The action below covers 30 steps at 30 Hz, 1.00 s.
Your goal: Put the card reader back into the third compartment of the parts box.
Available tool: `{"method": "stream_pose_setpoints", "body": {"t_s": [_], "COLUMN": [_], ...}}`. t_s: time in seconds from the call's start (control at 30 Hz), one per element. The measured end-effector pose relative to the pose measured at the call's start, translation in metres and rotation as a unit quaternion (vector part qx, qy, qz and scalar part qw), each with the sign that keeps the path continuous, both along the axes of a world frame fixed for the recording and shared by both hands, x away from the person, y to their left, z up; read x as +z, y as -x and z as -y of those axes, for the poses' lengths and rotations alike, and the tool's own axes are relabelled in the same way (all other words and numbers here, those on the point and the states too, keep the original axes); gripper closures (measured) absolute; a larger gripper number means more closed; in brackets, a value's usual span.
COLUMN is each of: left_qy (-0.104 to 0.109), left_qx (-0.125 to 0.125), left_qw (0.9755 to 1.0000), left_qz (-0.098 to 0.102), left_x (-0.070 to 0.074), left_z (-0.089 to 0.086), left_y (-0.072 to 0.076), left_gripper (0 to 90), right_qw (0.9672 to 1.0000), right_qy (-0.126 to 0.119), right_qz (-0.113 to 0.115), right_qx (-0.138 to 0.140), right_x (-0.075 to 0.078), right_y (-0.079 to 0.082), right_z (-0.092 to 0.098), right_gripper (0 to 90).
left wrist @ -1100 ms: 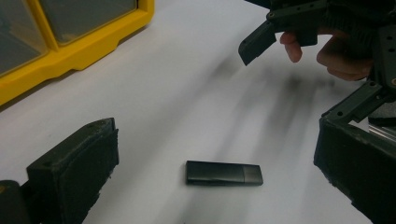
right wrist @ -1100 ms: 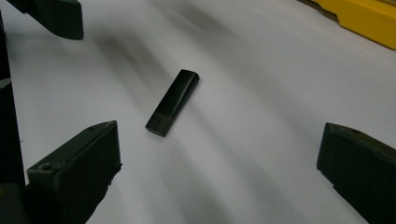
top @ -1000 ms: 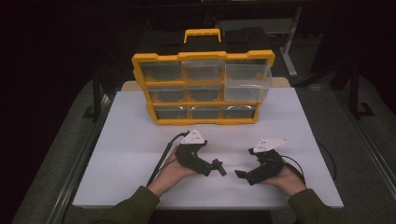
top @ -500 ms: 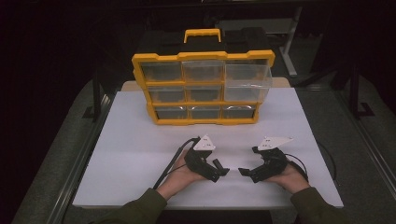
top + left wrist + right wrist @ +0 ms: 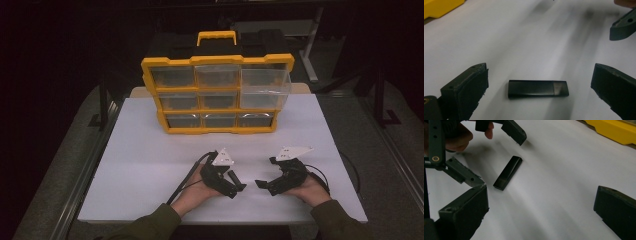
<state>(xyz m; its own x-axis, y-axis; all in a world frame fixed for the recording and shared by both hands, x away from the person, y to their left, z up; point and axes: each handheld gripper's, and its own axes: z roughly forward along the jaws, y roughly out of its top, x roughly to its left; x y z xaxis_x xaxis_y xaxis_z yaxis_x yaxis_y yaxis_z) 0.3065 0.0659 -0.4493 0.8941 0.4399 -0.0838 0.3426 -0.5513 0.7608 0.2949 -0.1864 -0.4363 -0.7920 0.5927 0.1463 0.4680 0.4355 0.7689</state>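
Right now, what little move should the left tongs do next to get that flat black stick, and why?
Probably ease the left tongs down and close them on the black stick. It lies flat on the white table, between the two open pads and touching neither. The right tongs are open too and sit farther from it.

From the high view we cannot make out the small black bar point(image 5: 538, 88) between the grippers, which is too small and dark there; the drawers' contents in the yellow organizer point(image 5: 218, 95) are too dim to tell. In the left gripper view the organizer is cut to a corner; the right gripper point(image 5: 624, 27) shows one jaw tip.
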Motion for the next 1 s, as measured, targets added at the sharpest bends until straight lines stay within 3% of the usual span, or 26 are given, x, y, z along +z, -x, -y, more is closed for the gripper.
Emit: {"method": "stream_pose_setpoints", "body": {"t_s": [0.63,1.0], "left_qy": [-0.018,-0.016], "left_qx": [0.006,0.000], "left_qw": [0.9998,0.9999], "left_qz": [0.011,0.003], "left_x": [-0.0076,-0.0091], "left_z": [0.0018,0.0014], "left_y": [0.0039,0.0038], "left_gripper": [14.2,22.0], "right_qw": [1.0000,1.0000], "right_qy": [-0.001,0.000], "right_qz": [-0.001,0.000], "right_qx": [0.000,0.000], "right_x": [-0.0001,0.0000], "right_y": [0.0002,0.0010], "right_z": [-0.0006,-0.0010], "right_gripper": [0.0,0.0]}}
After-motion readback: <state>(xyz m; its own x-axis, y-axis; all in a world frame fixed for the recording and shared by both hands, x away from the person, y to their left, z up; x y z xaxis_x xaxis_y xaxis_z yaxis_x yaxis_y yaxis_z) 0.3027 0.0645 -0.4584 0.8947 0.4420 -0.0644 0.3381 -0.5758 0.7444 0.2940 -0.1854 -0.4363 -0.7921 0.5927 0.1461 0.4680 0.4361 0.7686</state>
